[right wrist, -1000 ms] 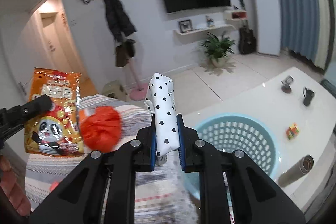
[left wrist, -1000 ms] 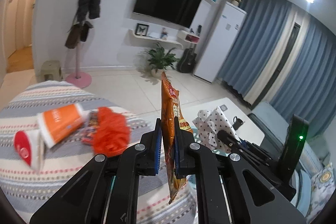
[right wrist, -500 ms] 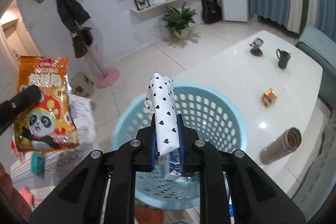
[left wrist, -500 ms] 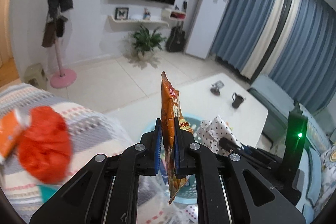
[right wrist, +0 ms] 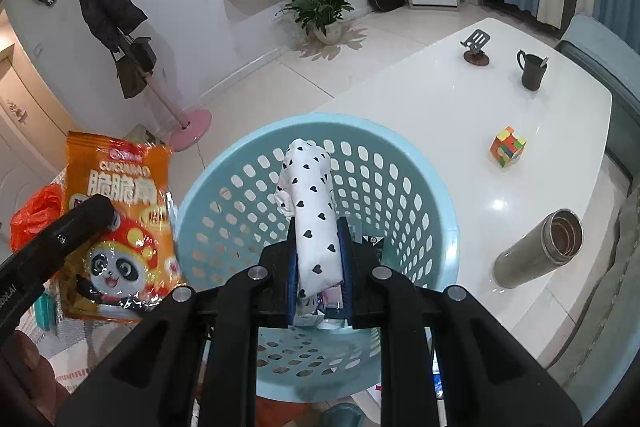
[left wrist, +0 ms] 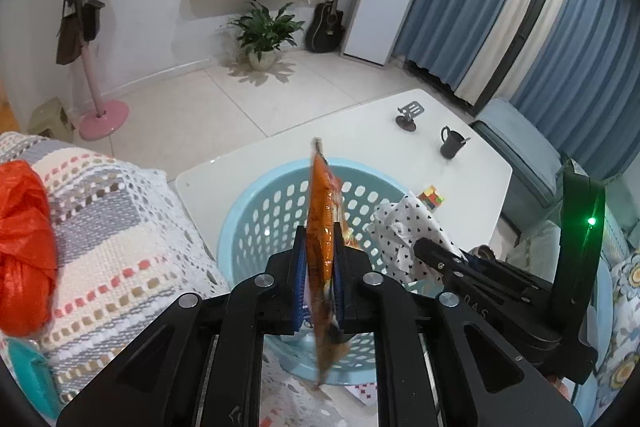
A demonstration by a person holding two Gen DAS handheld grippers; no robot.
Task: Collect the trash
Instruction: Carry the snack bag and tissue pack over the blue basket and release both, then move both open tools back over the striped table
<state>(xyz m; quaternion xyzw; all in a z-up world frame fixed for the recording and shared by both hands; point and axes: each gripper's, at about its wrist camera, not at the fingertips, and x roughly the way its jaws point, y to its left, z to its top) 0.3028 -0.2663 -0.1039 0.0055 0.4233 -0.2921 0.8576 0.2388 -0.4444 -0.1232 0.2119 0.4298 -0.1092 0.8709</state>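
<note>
The snack bag [left wrist: 320, 227] is clamped edge-on in the left gripper [left wrist: 319, 267] at frame centre, above the blue basket [left wrist: 248, 203]. The right gripper [right wrist: 319, 259] pinches the spotted wrapper [right wrist: 312, 211] over the same basket, whose bottom already holds some litter. Neither item is released; an orange plastic bag [left wrist: 22, 247] remains on the blanket [left wrist: 120, 227] at left, so collection appears part done.

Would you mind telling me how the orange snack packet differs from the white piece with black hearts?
The snack packet is glossy orange with a printed panda; the heart-print piece is matte white with small black hearts. The packet hangs flat, the heart-print piece is rolled up. The left gripper holds the packet, the right gripper the heart-print piece. Both are clamped near the blue basket.
</note>
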